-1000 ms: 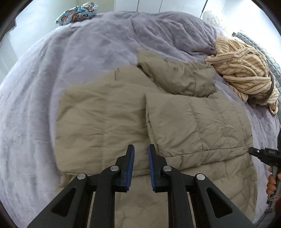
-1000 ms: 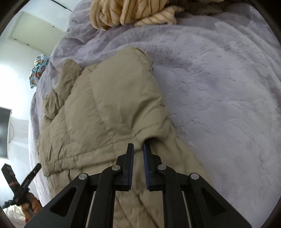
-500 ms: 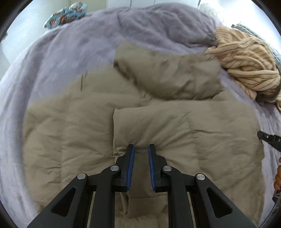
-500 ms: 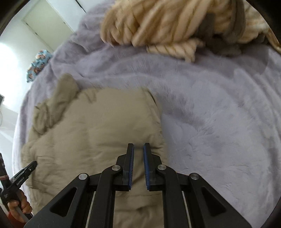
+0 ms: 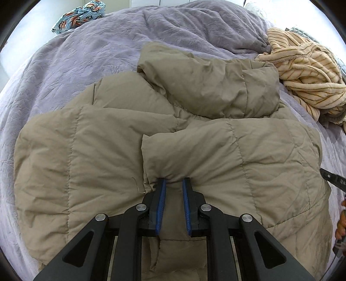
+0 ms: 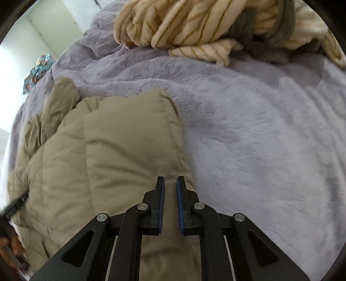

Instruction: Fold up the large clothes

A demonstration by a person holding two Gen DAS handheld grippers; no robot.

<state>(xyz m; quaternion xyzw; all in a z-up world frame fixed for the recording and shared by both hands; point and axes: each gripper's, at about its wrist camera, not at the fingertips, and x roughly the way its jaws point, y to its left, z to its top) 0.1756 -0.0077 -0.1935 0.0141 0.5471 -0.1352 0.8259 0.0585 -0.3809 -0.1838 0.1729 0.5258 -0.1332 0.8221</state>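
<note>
Two downward-looking views over a bed covered by a lilac plush blanket (image 5: pixel 90 56). A single khaki quilted puffer jacket (image 5: pixel 90 155) lies spread on it, filling the middle of the left wrist view; its near hem runs out of the bottom of both pictures, and its hood or collar (image 5: pixel 212 86) is bunched at the far side, so which it is cannot be made out.

One cream garment with thin brown stripes (image 5: pixel 307 71) sits heaped at the jacket's far right, cut off by the picture edge. One small patterned blue cloth (image 5: pixel 80 15) lies at the far left edge of the bed, too small to identify.

There are two grippers. The left gripper (image 5: pixel 174 183) has its blue-padded jaws drawn close and clamped on a pinch of the jacket's folded-over panel, the fabric puckering between the tips. The right gripper (image 6: pixel 170 181) also has its jaws close together, over the jacket's right edge beside the bare blanket; fabric runs between the pads, but a firm grip cannot be confirmed. Each view catches only a dark sliver of the other gripper and some fingers at its edge.
</note>
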